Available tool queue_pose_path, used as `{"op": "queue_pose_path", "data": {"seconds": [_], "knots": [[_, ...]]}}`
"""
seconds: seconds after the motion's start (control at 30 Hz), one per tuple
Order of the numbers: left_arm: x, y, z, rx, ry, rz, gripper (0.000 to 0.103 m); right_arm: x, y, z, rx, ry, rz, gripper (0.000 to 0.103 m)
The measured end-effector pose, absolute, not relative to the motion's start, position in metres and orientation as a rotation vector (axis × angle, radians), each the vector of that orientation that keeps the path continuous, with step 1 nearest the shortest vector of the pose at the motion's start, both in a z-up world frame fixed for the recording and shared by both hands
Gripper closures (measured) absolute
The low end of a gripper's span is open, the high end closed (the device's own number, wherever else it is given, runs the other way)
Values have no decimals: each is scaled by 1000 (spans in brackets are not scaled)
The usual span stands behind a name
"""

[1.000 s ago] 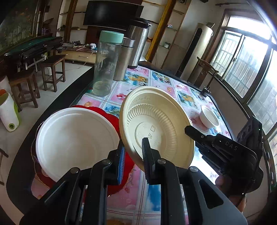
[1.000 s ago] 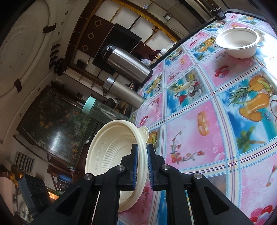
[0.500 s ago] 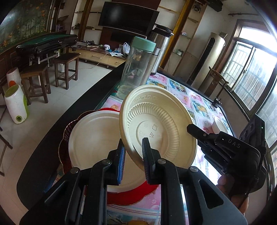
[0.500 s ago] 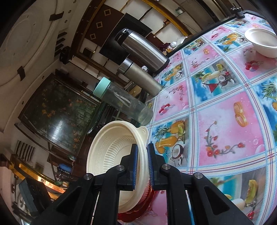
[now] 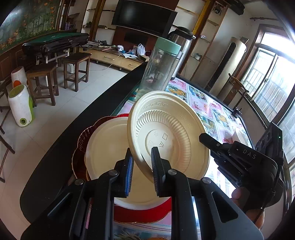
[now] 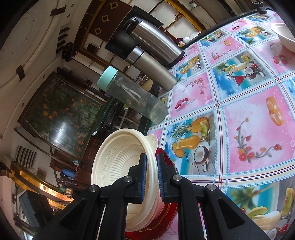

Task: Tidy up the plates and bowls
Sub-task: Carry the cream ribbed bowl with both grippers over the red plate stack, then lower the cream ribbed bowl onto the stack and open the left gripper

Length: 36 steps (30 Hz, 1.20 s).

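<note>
Here, at the bottom of the left wrist view, the left gripper (image 5: 141, 166) has its jaws nearly closed on the lower rim of a cream ribbed plate (image 5: 167, 134), which stands tilted with its underside toward the camera. In the right wrist view, the right gripper (image 6: 151, 177) pinches the rim of the same plate (image 6: 121, 162) between its blue pads, jaws almost shut, so both grippers hold it. The body of the right gripper appears at the lower right of the left view, with the letters "DAS" on it and part of a hand (image 5: 247, 206) under it.

Just behind and under the held plate lies a white plate (image 5: 107, 147) on a red scalloped plate (image 5: 81, 140), close to the dark edge of the table (image 5: 60, 157). The plate underside has small moulded symbols that I cannot read.

Further away, a clear bottle with mint lid (image 5: 160, 68) stands on the fruit-pattern tablecloth (image 6: 248, 120), directly behind the held plate, and two steel flasks (image 6: 154, 48) stand beyond it. A white bowl (image 6: 284, 35) sits far off at the upper right of the right view. In the background, wooden stools (image 5: 73, 68) are at the left and a dark television (image 5: 143, 16) is at the top centre.
</note>
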<state>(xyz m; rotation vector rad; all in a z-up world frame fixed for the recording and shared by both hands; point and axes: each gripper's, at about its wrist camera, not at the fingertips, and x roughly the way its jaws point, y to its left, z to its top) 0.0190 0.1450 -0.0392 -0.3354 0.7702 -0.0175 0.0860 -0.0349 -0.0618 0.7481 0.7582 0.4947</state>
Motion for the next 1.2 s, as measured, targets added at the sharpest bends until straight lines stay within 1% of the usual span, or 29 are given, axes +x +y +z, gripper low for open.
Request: {"op": "queue_pose_path", "data": {"seconds": [0.43, 0.93, 1.2], "knots": [[18, 159, -46, -353, 779, 19, 86, 90, -22, -63, 730, 763, 510, 91], [19, 175, -59, -378, 824, 63, 87, 89, 1, -73, 697, 812, 542, 91], [16, 173, -58, -341, 829, 73, 86, 88, 2, -78, 697, 826, 544, 91]]}}
